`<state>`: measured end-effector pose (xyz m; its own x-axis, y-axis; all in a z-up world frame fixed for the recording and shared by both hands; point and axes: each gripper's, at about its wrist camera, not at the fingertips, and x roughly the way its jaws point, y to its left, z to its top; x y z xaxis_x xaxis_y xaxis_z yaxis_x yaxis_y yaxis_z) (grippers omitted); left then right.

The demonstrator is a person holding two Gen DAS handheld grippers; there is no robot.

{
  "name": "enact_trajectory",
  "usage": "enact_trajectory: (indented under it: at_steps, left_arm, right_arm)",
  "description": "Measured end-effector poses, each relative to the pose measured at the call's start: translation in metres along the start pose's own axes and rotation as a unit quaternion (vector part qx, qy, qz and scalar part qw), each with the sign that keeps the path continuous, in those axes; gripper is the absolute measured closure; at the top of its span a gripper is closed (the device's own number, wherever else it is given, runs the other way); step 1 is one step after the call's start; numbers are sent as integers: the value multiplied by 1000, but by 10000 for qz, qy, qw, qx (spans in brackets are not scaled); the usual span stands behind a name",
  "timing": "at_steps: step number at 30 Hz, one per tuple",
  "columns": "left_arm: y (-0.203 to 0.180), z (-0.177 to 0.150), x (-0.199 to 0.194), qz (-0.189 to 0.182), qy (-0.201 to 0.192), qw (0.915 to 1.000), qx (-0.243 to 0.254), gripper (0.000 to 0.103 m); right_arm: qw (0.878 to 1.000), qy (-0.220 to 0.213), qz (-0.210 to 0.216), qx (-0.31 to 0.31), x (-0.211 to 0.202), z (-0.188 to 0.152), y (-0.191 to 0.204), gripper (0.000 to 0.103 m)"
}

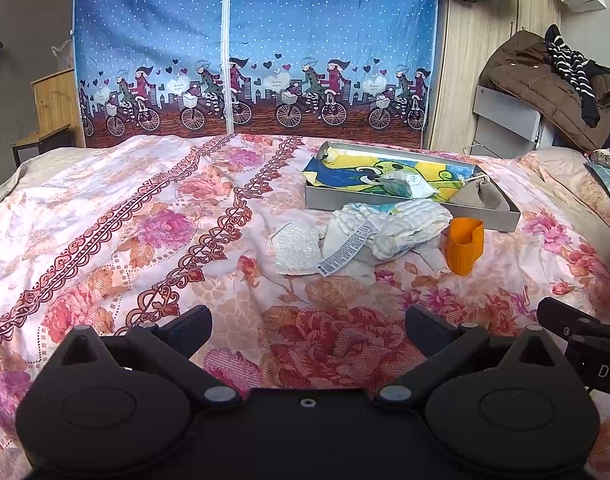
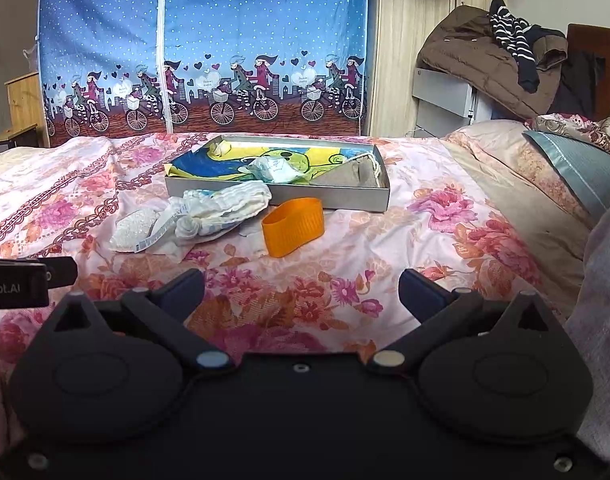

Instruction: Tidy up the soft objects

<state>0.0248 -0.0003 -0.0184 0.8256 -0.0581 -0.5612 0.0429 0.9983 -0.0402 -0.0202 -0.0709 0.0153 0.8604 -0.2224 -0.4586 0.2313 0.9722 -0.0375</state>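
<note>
Floral bedspread: bears everything. Grey tray: far side, holds colourful cloth, grey pouch. White cloth heap: just before tray. Orange cup: beside heap. Left gripper, right gripper: jaws spread wide, holding nothing.

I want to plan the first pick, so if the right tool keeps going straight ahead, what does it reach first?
Probably the orange ribbed sleeve, standing on the floral bedspread just ahead of the open right tool; depth is uncertain.
</note>
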Motion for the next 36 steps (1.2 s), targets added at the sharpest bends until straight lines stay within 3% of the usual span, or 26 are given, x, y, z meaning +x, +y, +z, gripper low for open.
enact_trajectory:
  at_steps: [12, 23, 29, 36]
  left_arm:
    - [3, 1, 10, -66, 4, 9999, -79, 1]
    - [5, 7, 32, -51, 143, 9998, -156, 1]
    - [3, 19, 64, -215, -154, 9994, -212, 1]
    - [0, 40, 111, -715, -658, 9950, -234, 1]
  right_arm:
    - [10000, 90, 13, -3, 8, 2, -1, 1]
    - [9977, 449, 346, 370, 51, 6, -16, 0]
    - [9965, 424, 664, -267, 105, 14, -4, 0]
    - [9958, 469, 558, -560, 157, 19, 3, 0]
